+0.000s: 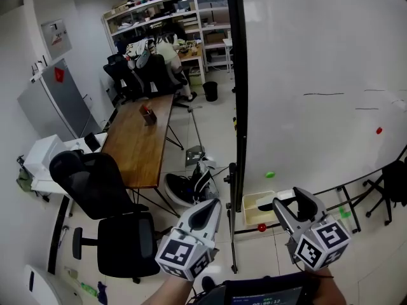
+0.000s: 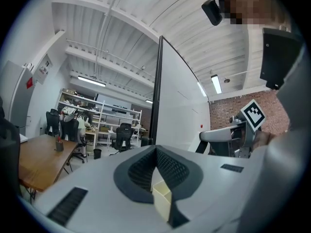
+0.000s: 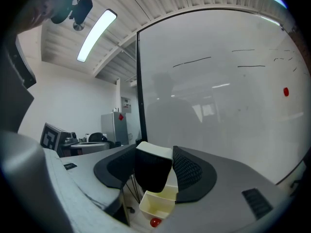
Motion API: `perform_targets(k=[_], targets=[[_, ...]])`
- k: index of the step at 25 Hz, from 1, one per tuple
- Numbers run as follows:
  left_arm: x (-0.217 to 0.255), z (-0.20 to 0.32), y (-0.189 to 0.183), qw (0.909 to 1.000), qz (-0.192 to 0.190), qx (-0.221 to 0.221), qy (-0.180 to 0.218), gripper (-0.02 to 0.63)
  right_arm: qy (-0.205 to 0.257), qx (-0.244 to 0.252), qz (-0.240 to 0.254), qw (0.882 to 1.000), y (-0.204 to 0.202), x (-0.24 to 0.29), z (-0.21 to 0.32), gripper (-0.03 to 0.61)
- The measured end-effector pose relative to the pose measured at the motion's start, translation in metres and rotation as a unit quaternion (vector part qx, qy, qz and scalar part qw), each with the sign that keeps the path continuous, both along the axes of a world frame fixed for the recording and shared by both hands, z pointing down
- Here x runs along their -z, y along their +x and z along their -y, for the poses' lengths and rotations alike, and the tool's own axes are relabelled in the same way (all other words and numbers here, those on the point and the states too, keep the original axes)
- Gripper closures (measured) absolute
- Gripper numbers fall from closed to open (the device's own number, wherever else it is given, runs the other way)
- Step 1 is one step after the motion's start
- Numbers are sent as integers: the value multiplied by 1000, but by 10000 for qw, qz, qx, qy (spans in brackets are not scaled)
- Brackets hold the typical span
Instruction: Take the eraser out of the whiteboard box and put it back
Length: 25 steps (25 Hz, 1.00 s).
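The eraser (image 3: 152, 171), black felt with a white back, sits clamped between the jaws of my right gripper (image 3: 154, 155). In the head view the right gripper (image 1: 287, 202) holds the eraser (image 1: 280, 200) just right of and above the cream whiteboard box (image 1: 254, 203), which hangs at the whiteboard's (image 1: 318, 56) lower left corner. In the right gripper view the open-topped box (image 3: 158, 204) lies below the eraser. My left gripper (image 1: 208, 210) hovers left of the box, shut and holding nothing; its own view shows the left gripper (image 2: 155, 152) with jaws meeting above the box (image 2: 163, 198).
A red magnet (image 1: 261, 227) sits by the box's lower edge, a green magnet (image 1: 270, 175) and a red magnet (image 1: 379, 131) stick to the board. The board's black post (image 1: 240, 126) stands beside the box. A wooden table (image 1: 143, 138) and black office chairs (image 1: 108, 196) stand to the left.
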<state>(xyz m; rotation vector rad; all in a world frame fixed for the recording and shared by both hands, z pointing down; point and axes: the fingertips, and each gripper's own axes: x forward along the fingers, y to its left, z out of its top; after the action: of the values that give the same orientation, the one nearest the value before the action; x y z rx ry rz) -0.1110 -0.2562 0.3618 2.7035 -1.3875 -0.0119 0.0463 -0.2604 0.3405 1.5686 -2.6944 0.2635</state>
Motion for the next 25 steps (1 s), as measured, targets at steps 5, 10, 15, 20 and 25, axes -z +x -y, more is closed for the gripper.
perform_targets(k=[5, 10, 15, 20, 25], targets=[[-27, 4, 2, 9998, 48, 12, -191, 586, -269, 33, -123, 9996, -3, -33, 5, 314], [-51, 4, 2, 9992, 88, -2, -398, 586, -546, 19, -246, 9982, -4, -68, 11, 314], [-78, 4, -3, 9976, 179, 147, -659, 584, -791, 57, -438, 9959, -10, -102, 15, 314], [-101, 6, -3, 9961, 172, 119, -853, 584, -891, 28, -557, 9945, -12, -125, 22, 314], [-119, 7, -1, 9950, 224, 59, -975, 584, -983, 34, -741, 9924, -16, -145, 30, 314]])
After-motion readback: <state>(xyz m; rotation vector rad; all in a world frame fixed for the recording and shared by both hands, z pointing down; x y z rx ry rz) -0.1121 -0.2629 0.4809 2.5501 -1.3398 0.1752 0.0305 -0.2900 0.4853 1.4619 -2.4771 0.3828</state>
